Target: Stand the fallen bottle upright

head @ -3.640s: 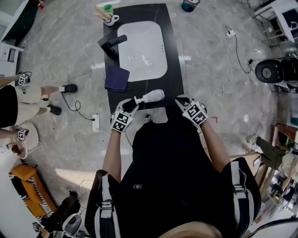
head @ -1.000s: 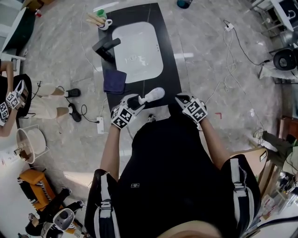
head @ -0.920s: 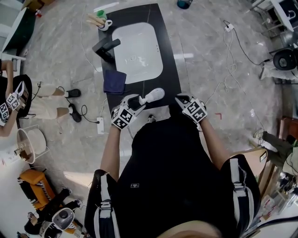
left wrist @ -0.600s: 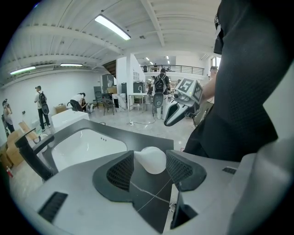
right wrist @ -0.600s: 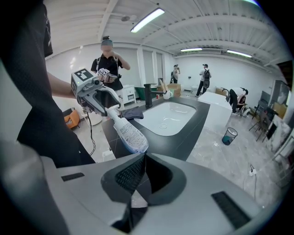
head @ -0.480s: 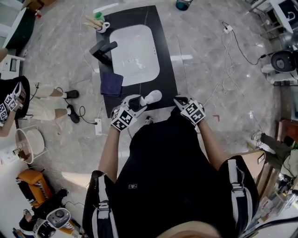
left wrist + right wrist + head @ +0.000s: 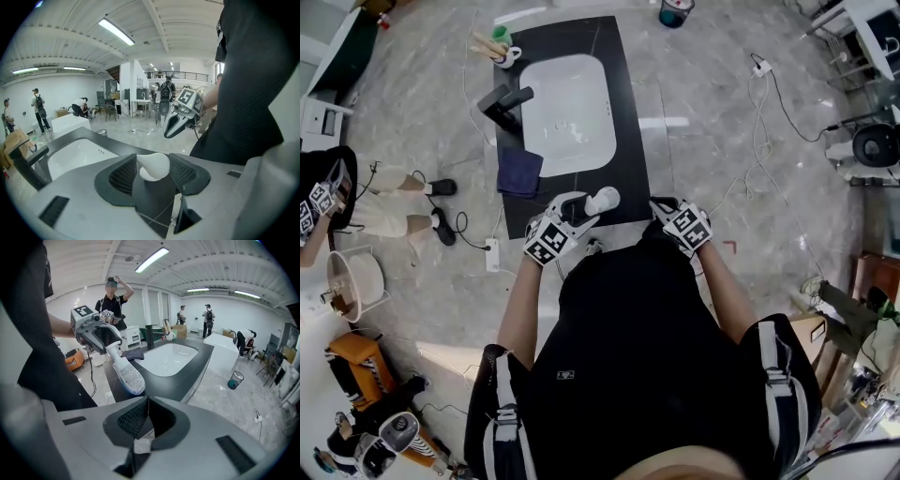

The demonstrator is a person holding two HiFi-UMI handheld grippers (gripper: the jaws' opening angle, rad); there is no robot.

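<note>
A white bottle (image 7: 602, 200) hangs tilted over the near end of the black counter (image 7: 628, 141), its base pointing away from me and to the right. My left gripper (image 7: 580, 209) is shut on its narrow neck. In the left gripper view the white neck (image 7: 154, 165) fills the gap between the two dark pads. The right gripper view shows the bottle (image 7: 128, 374) slanting down from the left gripper (image 7: 104, 346), its printed label towards me. My right gripper (image 7: 662, 208) is at the counter's near right corner, and its jaws (image 7: 144, 405) meet with nothing between them.
A white sink (image 7: 567, 112) is set into the counter, with a black faucet (image 7: 507, 98) on its left. A dark blue cloth (image 7: 520, 174) lies near the left edge and a cup of brushes (image 7: 503, 52) stands at the far left corner. Cables cross the floor.
My left gripper has risen a little with the bottle, which looks shorter from above, so it is tipped more steeply. The right gripper has shifted slightly, and its jaws still meet.
</note>
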